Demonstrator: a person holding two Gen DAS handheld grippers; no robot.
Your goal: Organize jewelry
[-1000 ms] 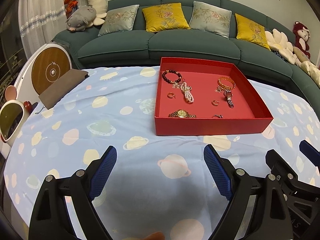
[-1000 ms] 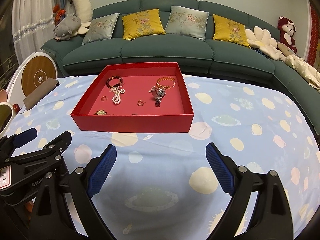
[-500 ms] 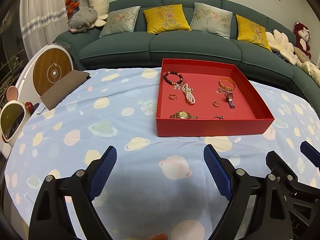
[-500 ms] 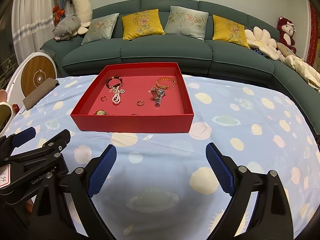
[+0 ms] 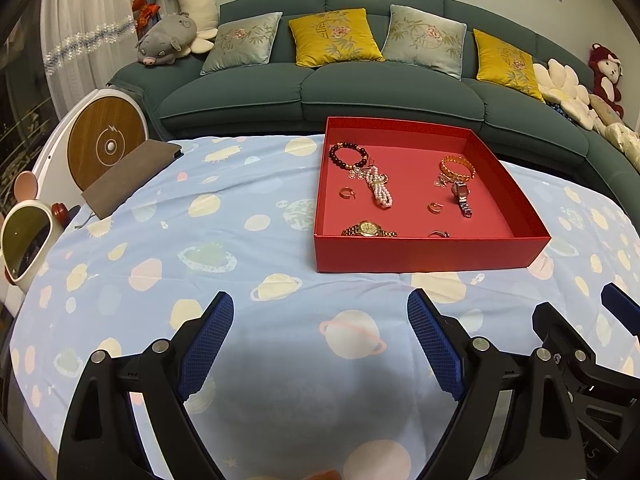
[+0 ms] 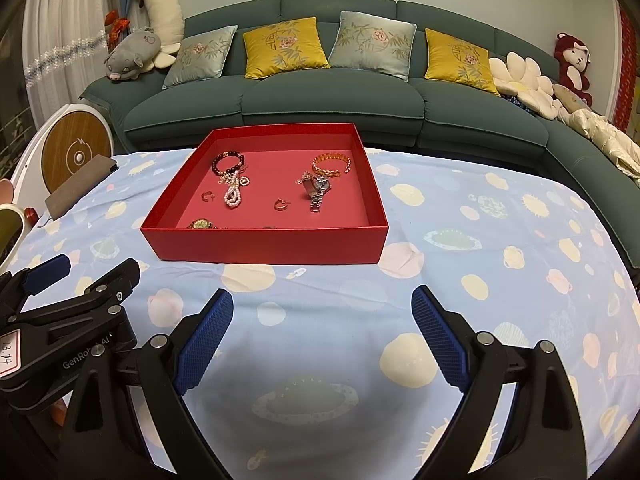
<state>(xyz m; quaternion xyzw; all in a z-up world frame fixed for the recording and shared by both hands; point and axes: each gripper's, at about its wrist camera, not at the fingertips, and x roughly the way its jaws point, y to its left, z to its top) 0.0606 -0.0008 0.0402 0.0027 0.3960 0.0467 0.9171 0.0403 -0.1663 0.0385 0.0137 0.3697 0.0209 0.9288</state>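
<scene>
A red tray [image 5: 432, 252] [image 6: 264, 246] stands on the blue planet-print tablecloth. In it lie a dark bead bracelet [image 5: 347, 155], a pearl bracelet [image 5: 380, 192], an orange bracelet [image 5: 457, 167], a silver watch [image 5: 462, 196], a gold watch [image 5: 368, 229], two small gold earrings [image 5: 434, 208] and a ring [image 5: 439, 234]. My left gripper [image 5: 320, 340] is open and empty, hovering over the cloth short of the tray. My right gripper [image 6: 322, 340] is open and empty beside it, also short of the tray.
A green sofa [image 5: 360, 88] with cushions and plush toys runs behind the table. A brown notebook [image 5: 132, 176] lies at the table's left edge, beside a round white-and-wood device [image 5: 104, 144] and a small mirror [image 5: 24, 240].
Both grippers have drawn back slightly and risen; the tray sits a little farther off. Nothing was picked up or released.
</scene>
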